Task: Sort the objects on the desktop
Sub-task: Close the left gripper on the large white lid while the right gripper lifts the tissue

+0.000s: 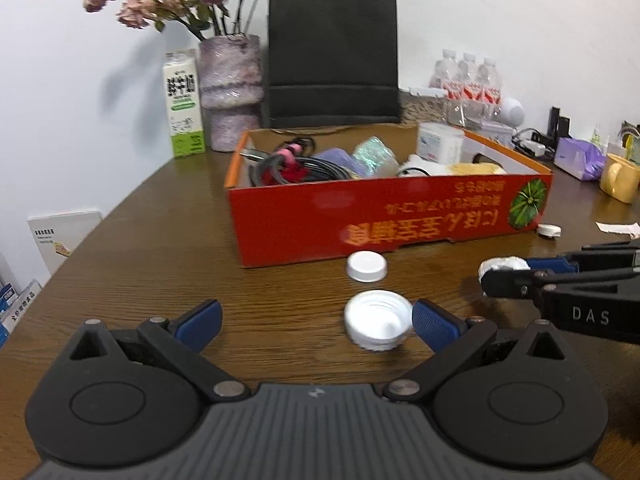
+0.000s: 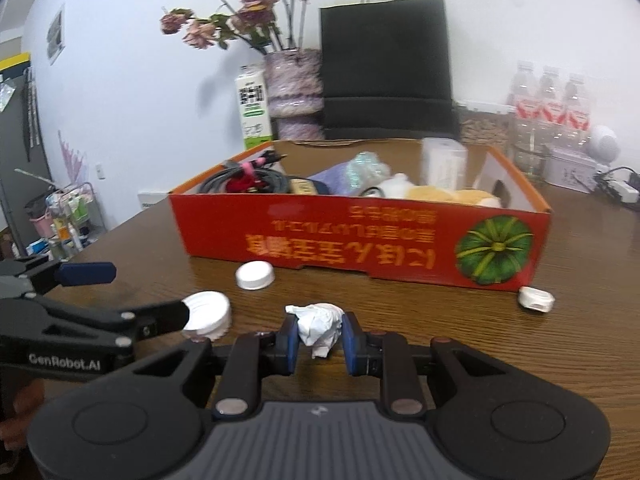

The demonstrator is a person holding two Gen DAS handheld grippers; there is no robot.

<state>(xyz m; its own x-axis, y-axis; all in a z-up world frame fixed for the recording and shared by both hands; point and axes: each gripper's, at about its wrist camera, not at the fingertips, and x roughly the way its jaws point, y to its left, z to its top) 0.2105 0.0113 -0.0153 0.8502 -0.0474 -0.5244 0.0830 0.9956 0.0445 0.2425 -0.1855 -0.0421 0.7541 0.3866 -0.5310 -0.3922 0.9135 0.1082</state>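
The right gripper [image 2: 319, 338] has its jaws clamped on a crumpled white paper wad [image 2: 318, 326], the blue pads pressing it from both sides just above the desk [image 2: 560, 360]. The left gripper [image 1: 316, 318] has its jaws wide apart, with an upturned white cap [image 1: 378, 324] lying on the desk just beside its right pad; whether pad and cap touch cannot be told.

The step in hand looks like carrying the wad to the red cardboard box [image 2: 360, 236], which stands just beyond both grippers. To do it well, the right hand would best lift straight up first, so that the loose tail of paper hanging below the pads clears the desk, then rise above the box's near wall before moving forward. The grip sits on the wad's middle, which seems sound, though paper this soft may slip if the pads ease off. The left gripper would need to centre on the upturned cap before closing, since the cap lies off to one side of its gap.

The wad is small, bright white and irregular, with sharp creases and a ragged lower end. A second, closed white cap [image 2: 255, 275] lies nearer the box wall, and a small white roll [image 2: 536, 299] rests by the box's right corner. The box already holds cables, a plush toy and a pale container.
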